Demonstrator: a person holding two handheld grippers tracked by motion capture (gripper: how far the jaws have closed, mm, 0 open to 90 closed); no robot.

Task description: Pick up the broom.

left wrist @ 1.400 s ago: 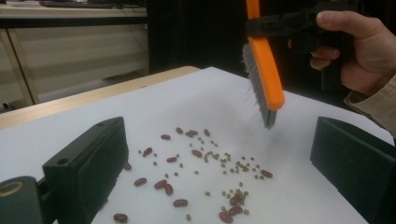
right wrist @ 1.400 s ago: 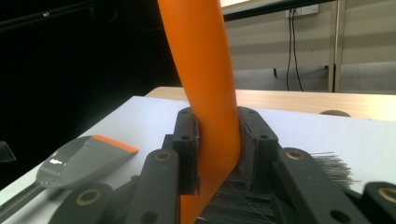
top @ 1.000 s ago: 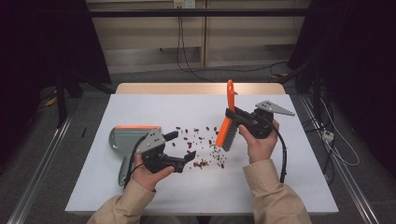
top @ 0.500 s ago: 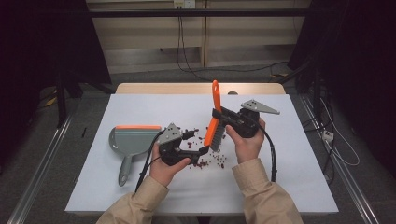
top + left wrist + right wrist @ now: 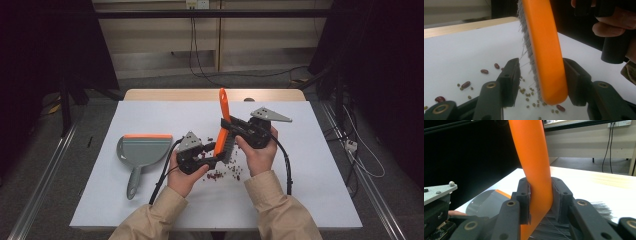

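An orange brush (image 5: 223, 127) with grey bristles stands nearly upright over the white table sheet (image 5: 310, 165). My right gripper (image 5: 231, 129) is shut on its handle (image 5: 534, 157), both pads pressed to the orange plastic. My left gripper (image 5: 216, 152) sits at the brush's lower end. Its jaws have just been closing, and the brush head (image 5: 546, 55) stands between them. In the left gripper view one jaw lies against the orange back, while the other stands a little off the bristles. Red and green beans (image 5: 225, 172) lie scattered under the brush.
A grey dustpan (image 5: 142, 150) with an orange lip lies flat on the sheet to the left, handle toward me. More beans (image 5: 484, 71) dot the sheet beyond my left jaws. The table's wooden far edge (image 5: 200, 94) runs behind.
The right gripper has carried the brush leftward. The left gripper has moved right to the brush's lower end, and its jaws have narrowed around it.
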